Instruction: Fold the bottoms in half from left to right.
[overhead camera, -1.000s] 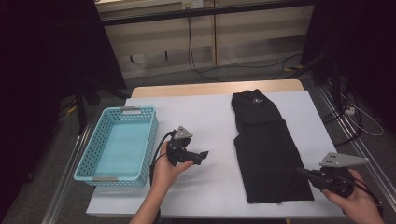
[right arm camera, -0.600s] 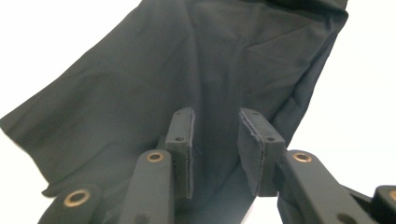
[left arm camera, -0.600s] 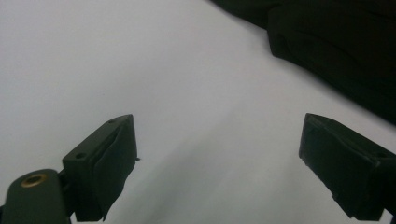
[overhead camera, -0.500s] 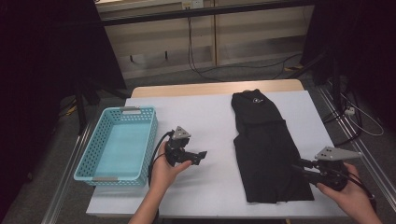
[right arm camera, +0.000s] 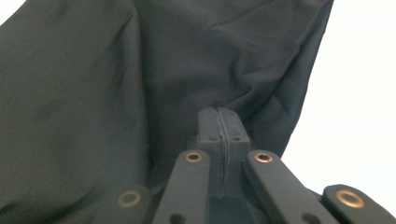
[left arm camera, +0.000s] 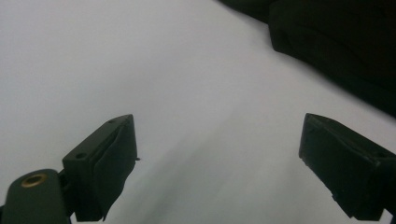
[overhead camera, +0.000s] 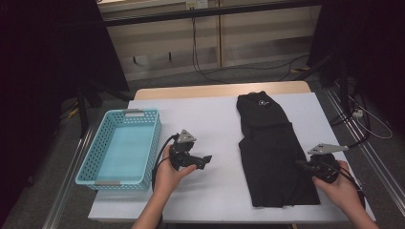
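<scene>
A black garment (overhead camera: 267,148) lies flat lengthwise on the white table (overhead camera: 210,114), right of centre. My right gripper (overhead camera: 301,164) is at the garment's right edge near the front. Its jaws have just been closing. In the right gripper view they (right arm camera: 219,112) stand together, and the dark cloth (right arm camera: 93,93) puckers into folds at their tips. My left gripper (overhead camera: 206,160) is held over bare table, left of the garment and pointing toward it. Its jaws (left arm camera: 219,135) are wide apart with nothing between them. The garment's edge (left arm camera: 336,42) shows at the upper right of the left gripper view.
A light blue plastic basket (overhead camera: 90,164) with nothing in it stands at the table's left side. Cables trail on the floor behind the table, and a metal rail (overhead camera: 367,148) runs along the right.
My right hand has moved left and down onto the garment's right edge. The left hand has stayed in place.
</scene>
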`<state>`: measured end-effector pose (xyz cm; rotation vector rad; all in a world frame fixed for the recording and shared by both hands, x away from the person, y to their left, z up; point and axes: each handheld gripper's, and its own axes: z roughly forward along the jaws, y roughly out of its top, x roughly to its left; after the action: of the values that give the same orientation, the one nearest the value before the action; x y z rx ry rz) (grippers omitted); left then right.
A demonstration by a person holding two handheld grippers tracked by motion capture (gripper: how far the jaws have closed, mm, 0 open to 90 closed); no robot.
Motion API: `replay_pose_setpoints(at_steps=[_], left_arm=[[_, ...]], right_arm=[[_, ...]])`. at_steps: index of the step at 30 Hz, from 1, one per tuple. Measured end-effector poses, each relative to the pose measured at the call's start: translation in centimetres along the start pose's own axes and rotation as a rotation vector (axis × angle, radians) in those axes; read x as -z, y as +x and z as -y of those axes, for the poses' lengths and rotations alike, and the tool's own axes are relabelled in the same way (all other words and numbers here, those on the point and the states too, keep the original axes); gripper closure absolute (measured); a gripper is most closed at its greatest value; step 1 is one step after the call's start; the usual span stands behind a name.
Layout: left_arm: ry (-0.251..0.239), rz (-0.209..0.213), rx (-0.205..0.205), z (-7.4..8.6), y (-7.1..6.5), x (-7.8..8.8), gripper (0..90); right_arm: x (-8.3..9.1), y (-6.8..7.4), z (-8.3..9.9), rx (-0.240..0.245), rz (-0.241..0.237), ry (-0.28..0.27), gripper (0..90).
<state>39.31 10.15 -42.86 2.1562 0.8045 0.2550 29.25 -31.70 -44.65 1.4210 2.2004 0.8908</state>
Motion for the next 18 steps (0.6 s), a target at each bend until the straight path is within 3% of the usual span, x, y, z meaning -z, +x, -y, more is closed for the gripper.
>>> replay_pose_setpoints(at_steps=[8,12,14,18], left_arm=[[-0.003,-0.002,-0.008,-0.2,-0.1,0.2,11.5],[-0.004,-0.004,-0.009,-0.2,-0.1,0.3,11.5],[-0.003,-0.002,-0.010,-0.2,-0.1,0.3,11.5],[-0.004,-0.001,-0.013,-0.2,-0.2,0.2,11.6]], right_arm=[[2.5,-1.3,0.1,-0.018,0.019,-0.047,90.0],[2.2,-1.6,0.7,-0.026,0.049,-0.044,89.2],[2.1,-1.6,0.7,-0.026,0.032,-0.042,89.9],[2.3,-1.3,0.2,0.006,0.060,-0.039,90.0]])
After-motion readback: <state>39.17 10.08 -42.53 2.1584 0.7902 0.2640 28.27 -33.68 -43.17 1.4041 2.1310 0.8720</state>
